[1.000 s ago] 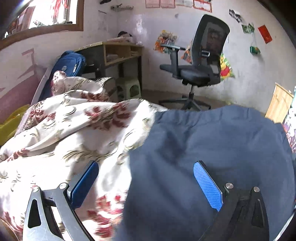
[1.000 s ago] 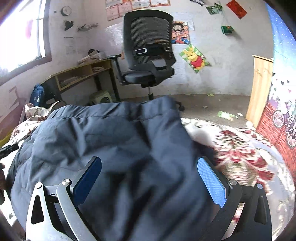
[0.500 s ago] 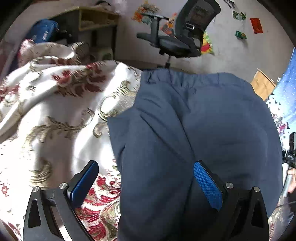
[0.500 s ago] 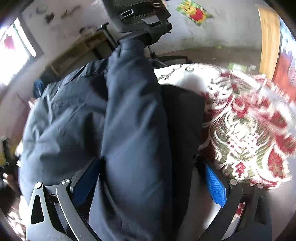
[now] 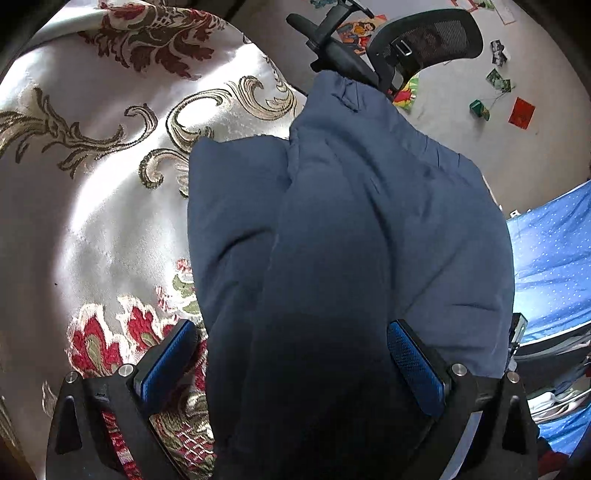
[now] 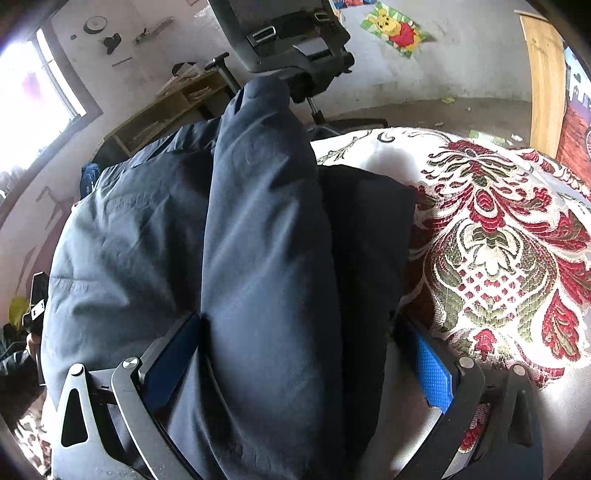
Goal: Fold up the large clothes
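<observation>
Ahead of the gripper, a black mesh office chair (image 6: 291,33) against a pale, scuffed wall (image 6: 461,55) carrying a Winnie-the-Pooh poster (image 6: 397,31). Ahead and to the left, a low wooden shelf unit (image 6: 166,114) and a bright window (image 6: 33,96) pouring in daylight. Ahead to the right, bare grey floor (image 6: 424,110) and a light wooden panel (image 6: 546,81). Below, a cream bedspread (image 5: 110,184) with red and gold floral pattern
</observation>
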The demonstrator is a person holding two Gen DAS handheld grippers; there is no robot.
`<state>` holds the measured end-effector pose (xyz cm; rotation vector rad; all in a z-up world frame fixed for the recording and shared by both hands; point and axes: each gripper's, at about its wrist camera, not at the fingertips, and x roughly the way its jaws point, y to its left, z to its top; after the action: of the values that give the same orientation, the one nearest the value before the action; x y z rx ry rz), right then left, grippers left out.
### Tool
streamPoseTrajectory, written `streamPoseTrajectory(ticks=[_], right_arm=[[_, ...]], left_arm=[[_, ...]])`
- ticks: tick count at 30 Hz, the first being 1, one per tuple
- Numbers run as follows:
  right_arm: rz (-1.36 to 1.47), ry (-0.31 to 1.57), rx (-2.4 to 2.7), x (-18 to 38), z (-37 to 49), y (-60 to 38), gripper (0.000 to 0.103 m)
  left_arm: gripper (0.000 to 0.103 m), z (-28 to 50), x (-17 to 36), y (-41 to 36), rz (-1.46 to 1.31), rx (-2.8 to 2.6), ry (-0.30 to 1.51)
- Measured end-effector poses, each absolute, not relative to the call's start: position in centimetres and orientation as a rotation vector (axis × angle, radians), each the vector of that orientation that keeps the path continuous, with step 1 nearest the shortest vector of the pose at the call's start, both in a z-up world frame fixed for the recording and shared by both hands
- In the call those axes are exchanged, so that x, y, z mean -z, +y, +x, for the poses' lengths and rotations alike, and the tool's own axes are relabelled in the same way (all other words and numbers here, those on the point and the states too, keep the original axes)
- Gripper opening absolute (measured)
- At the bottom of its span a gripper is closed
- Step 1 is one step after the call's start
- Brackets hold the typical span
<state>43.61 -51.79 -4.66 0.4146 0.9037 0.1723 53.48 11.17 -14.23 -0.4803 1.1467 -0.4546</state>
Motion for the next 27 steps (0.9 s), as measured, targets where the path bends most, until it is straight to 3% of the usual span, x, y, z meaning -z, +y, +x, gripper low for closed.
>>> streamPoseTrajectory(ticks=[2, 6, 9, 13, 18, 20, 27], right_arm=[[0.418, 0.919, -0.178, 4.5, 43.9, -51.3, 0.102], [0.447, 0.942, -0.2, 4.4, 43.7, -50.4, 0.101], [0.49, 0.944, -0.203, 4.4, 43.0, -49.9, 0.086], [0.522, 0.932, -0.197, 4.1, 41.9, -49.4, 0.058], [0.465, 0.881, -0.169, 2.0, 40.1, -48.3, 0.026], [0.427, 0.853, -0.155, 0.4, 39.2, -48.0, 0.018], [0.195, 0.715, -0.121, -8.9, 36.7, -46.9, 0.012]], left_arm=[[0.1, 53.3, 14.2, 10.8, -0.493, 0.47, 1.159], [0.085, 52.6, 13.9, 10.7, -0.521, 0.468, 1.157], [0.07, 51.7, 13.1, 10.1, -0.499, 0.45, 1.148], [0.049, 50.7, 11.4, 9.0, -0.441, 0.406, 1.128], [0.028, 49.2, 8.5, 8.1, -0.396, 0.333, 1.072], [0.024, 49.0, 6.4, 7.0, -0.366, 0.304, 1.032], [0.021, 48.4, 1.5, 4.1, -0.34, 0.359, 0.948]])
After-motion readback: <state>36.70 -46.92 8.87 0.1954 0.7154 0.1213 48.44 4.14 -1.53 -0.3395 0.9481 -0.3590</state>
